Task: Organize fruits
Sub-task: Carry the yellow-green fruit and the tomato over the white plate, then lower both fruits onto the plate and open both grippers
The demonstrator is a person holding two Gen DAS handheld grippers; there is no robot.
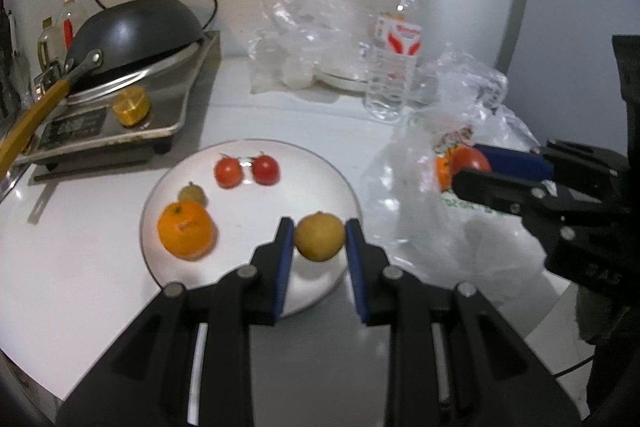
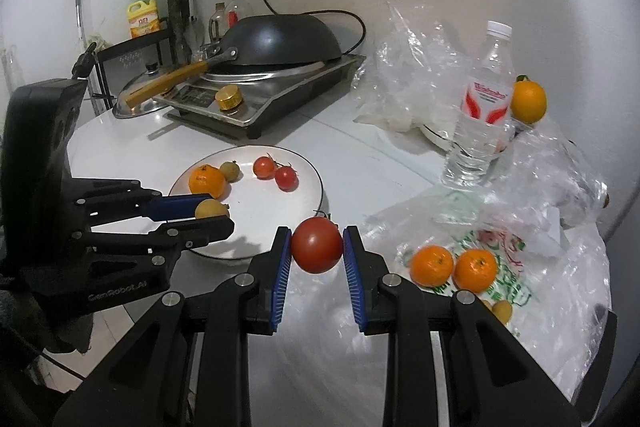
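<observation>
My left gripper point(image 1: 320, 235) is shut on a yellow lemon point(image 1: 319, 235) above the near edge of a white plate point(image 1: 248, 259). On the plate lie an orange point(image 1: 185, 229), a small greenish fruit point(image 1: 192, 194) and two small tomatoes point(image 1: 247, 169). My right gripper point(image 2: 316, 245) is shut on a red tomato point(image 2: 317, 245), just right of the plate point(image 2: 256, 219). Two oranges point(image 2: 454, 266) and a small yellow fruit point(image 2: 502, 310) rest on a clear plastic bag point(image 2: 500, 227). The left gripper point(image 2: 212, 213) with its lemon point(image 2: 211, 209) shows over the plate's left side in the right wrist view.
An overturned black wok point(image 2: 280, 41) sits on an induction cooker point(image 2: 256, 99) at the back left. A water bottle point(image 2: 484, 115), crumpled clear bags point(image 2: 404, 75) and another orange point(image 2: 529, 99) stand at the back right. Bottles point(image 2: 142, 15) line the far wall.
</observation>
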